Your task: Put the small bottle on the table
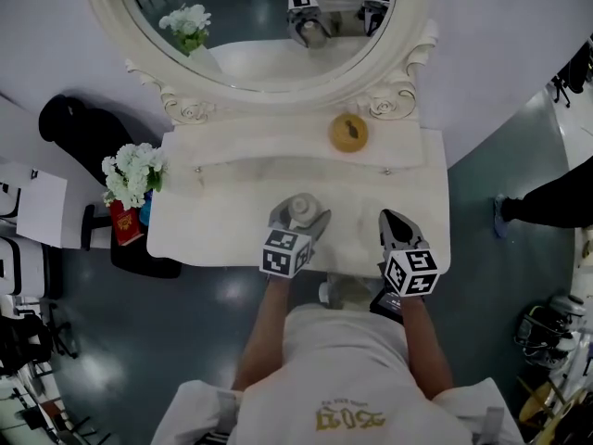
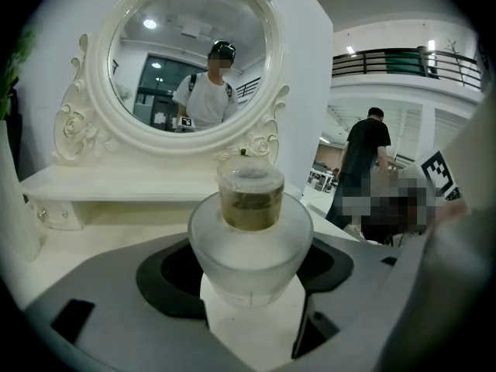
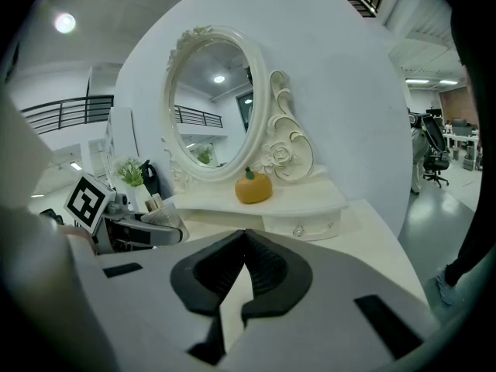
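Small bottle [image 2: 249, 242] held over the surface [image 1: 208, 225].
Left hand-held gripper [image 1: 298, 216] clamps it; right hand-held gripper [image 1: 394, 221] sits closed, empty.

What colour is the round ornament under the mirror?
Orange, with a green stem. The ornament shows best in the right gripper view.

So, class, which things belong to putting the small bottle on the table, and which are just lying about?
Job: small bottle, left gripper holding it, table.
Lying about: pumpkin ornament, flowers, mirror, empty right gripper.
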`<state>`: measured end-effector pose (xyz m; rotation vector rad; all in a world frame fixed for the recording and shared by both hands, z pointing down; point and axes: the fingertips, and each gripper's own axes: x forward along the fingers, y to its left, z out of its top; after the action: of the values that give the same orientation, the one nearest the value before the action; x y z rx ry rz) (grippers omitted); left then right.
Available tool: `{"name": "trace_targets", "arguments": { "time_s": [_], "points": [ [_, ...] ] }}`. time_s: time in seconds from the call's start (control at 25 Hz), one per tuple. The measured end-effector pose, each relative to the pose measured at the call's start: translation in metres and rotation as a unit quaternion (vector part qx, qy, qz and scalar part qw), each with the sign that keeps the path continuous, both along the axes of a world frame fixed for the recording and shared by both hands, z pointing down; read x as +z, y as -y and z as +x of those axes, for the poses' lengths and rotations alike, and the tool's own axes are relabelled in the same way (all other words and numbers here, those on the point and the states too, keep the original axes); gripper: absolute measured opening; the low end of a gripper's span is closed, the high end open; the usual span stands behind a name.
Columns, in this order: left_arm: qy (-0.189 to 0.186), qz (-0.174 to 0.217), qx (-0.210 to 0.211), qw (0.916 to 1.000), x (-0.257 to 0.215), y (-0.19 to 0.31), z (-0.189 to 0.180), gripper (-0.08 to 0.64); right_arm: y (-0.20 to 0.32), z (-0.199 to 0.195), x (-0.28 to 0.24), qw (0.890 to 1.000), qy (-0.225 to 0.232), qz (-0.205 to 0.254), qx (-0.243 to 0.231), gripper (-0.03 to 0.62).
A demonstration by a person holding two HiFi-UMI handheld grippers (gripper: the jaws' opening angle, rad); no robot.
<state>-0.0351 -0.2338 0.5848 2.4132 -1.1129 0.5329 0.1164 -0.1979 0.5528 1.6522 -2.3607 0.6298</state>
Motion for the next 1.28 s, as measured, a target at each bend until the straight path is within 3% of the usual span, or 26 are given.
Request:
{"name": "trace_targets", "arguments": {
  "time_s": [0.64, 1.28],
  "points": [
    [0.024, -0.049, 0.006, 0.9985, 0.058, 0.016, 0.015, 0.345, 0.019, 0.006, 0.044, 0.999, 0.002, -0.05, -0.012, 0.012],
    [0.067, -0.042, 0.01, 0.9968, 0.091, 0.033, 0.029, 0.345, 0.037, 0.02, 0.063, 0.997, -0.002, -0.075, -0.016, 0.012]
  ]
}}
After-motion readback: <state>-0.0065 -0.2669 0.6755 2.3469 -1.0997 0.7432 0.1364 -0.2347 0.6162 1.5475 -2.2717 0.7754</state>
